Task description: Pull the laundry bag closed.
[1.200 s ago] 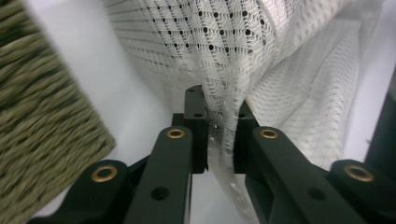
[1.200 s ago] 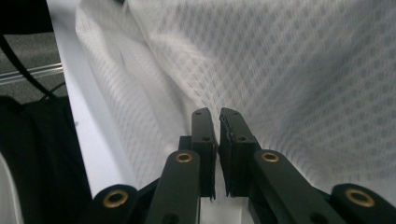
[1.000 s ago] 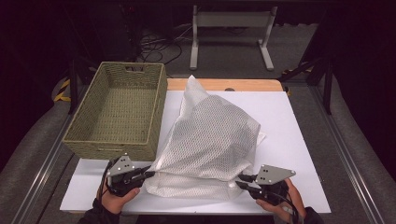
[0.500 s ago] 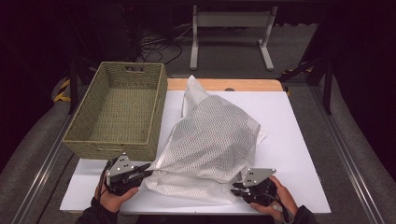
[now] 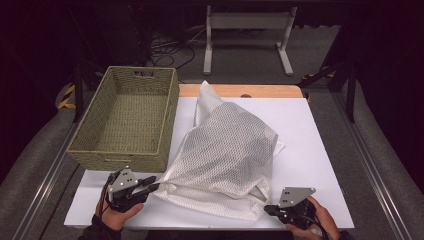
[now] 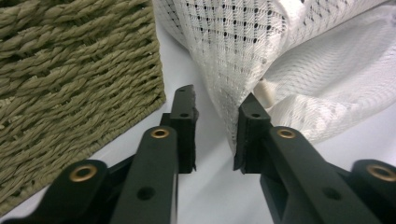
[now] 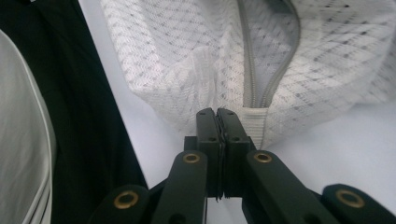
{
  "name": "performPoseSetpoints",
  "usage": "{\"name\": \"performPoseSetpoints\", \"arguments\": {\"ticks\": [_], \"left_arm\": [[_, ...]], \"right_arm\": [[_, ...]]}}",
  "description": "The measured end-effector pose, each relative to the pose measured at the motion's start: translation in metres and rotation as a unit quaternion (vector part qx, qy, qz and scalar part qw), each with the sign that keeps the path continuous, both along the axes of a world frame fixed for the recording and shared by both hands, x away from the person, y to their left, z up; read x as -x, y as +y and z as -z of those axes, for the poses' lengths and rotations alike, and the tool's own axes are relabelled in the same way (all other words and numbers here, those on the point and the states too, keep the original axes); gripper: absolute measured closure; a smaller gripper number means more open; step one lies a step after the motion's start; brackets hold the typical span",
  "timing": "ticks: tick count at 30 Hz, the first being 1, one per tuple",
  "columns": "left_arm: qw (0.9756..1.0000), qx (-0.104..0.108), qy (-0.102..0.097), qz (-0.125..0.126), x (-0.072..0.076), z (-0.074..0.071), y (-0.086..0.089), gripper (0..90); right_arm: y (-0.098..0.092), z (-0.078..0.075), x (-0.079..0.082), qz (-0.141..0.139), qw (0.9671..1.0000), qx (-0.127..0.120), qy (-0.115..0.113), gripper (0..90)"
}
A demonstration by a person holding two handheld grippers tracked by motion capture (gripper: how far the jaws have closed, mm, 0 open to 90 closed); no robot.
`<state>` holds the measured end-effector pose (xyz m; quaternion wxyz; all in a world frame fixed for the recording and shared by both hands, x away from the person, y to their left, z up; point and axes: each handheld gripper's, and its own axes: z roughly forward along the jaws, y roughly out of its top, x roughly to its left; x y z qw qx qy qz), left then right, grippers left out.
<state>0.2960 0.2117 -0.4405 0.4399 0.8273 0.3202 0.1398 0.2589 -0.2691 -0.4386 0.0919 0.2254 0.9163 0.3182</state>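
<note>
Mesh bag (image 5: 227, 155) lies slumped, its peak pointing toward the far edge.

— Where was this taken?
— A lab-style recording studio: a white tabletop (image 5: 320, 150) on a metal-railed frame (image 5: 372, 160), black surroundings, loose cables (image 5: 167, 47) and a white equipment stand (image 5: 247, 35) on grey carpet.
</note>
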Motion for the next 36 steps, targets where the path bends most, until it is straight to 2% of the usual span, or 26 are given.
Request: {"name": "performPoseSetpoints", "arguments": {"ticks": [5,7,9,10,13,16,18,20,22,24,25,26,27,28,29,30,31,32,35,36], "left_arm": [[0.9993,-0.03,0.006,0.019,0.008,0.003,-0.004,75.4],[0.9989,-0.039,0.012,0.023,0.012,0.005,-0.004,75.9],[0.9986,-0.04,0.02,0.03,0.014,0.006,-0.001,75.8],[0.9984,-0.031,0.032,0.036,0.016,0.007,0.0,75.4],[0.9983,-0.026,0.028,0.044,0.02,0.008,0.003,68.5],[0.9987,-0.022,0.021,0.04,0.021,0.006,0.002,59.6],[0.9987,-0.014,0.029,0.041,0.02,0.007,0.001,54.8],[0.9987,-0.012,0.03,0.038,0.016,0.008,-0.004,52.0],[0.9984,-0.016,0.033,0.044,0.014,0.008,-0.01,49.6],[0.9985,-0.012,0.037,0.039,0.011,0.008,-0.014,48.9],[0.9981,-0.012,0.043,0.043,0.01,0.008,-0.016,49.7],[0.9981,-0.012,0.043,0.043,0.01,0.008,-0.016,51.4],[0.9981,-0.016,0.041,0.044,0.01,0.009,-0.02,54.3],[0.9981,-0.016,0.041,0.044,0.01,0.009,-0.02,58.4],[0.9978,-0.018,0.037,0.052,0.01,0.008,-0.02,58.4],[0.9978,-0.015,0.036,0.053,0.012,0.008,-0.02,66.8],[0.9978,-0.015,0.036,0.053,0.012,0.008,-0.02,71.9],[0.9976,-0.014,0.034,0.058,0.012,0.007,-0.02,71.9],[0.9967,-0.002,0.032,0.074,0.014,0.005,-0.022,82.5],[0.9963,0.005,0.039,0.077,0.015,0.005,-0.024,83.6]], "right_arm": [[-0.008,-0.002,0.006,0.003,1.0,0.001,0.005,88.7],[-0.011,-0.003,0.007,0.011,0.9999,0.001,-0.001,88.5],[-0.014,-0.005,0.007,0.018,0.9998,-0.007,-0.004,88.3],[-0.015,-0.006,0.007,0.017,0.9998,-0.012,-0.005,88.1],[-0.015,-0.01,0.009,0.021,0.9993,-0.027,-0.019,84.2],[-0.007,-0.018,0.012,0.022,0.9979,-0.045,-0.042,81.0],[0.001,-0.023,0.013,0.023,0.9965,-0.057,-0.056,79.2],[0.013,-0.027,0.013,0.013,0.9952,-0.07,-0.067,78.6],[0.027,-0.029,0.012,0.003,0.9945,-0.074,-0.073,78.0],[0.038,-0.028,0.011,-0.002,0.994,-0.075,-0.08,77.7],[0.044,-0.028,0.011,-0.006,0.994,-0.076,-0.078,77.5],[0.044,-0.028,0.011,-0.006,0.994,-0.076,-0.078,77.5],[0.056,-0.029,0.01,-0.017,0.993,-0.081,-0.084,77.1],[0.056,-0.029,0.01,-0.017,0.993,-0.081,-0.084,77.1],[0.06,-0.029,0.011,-0.02,0.9924,-0.084,-0.088,77.3],[0.073,-0.031,0.013,-0.029,0.99,-0.097,-0.099,77.9],[0.073,-0.031,0.013,-0.029,0.99,-0.097,-0.099,77.9],[0.079,-0.031,0.013,-0.038,0.9896,-0.095,-0.101,78.0],[0.097,-0.031,0.011,-0.047,0.989,-0.1,-0.099,78.0],[0.103,-0.03,0.009,-0.05,0.9893,-0.1,-0.094,77.5]]}}
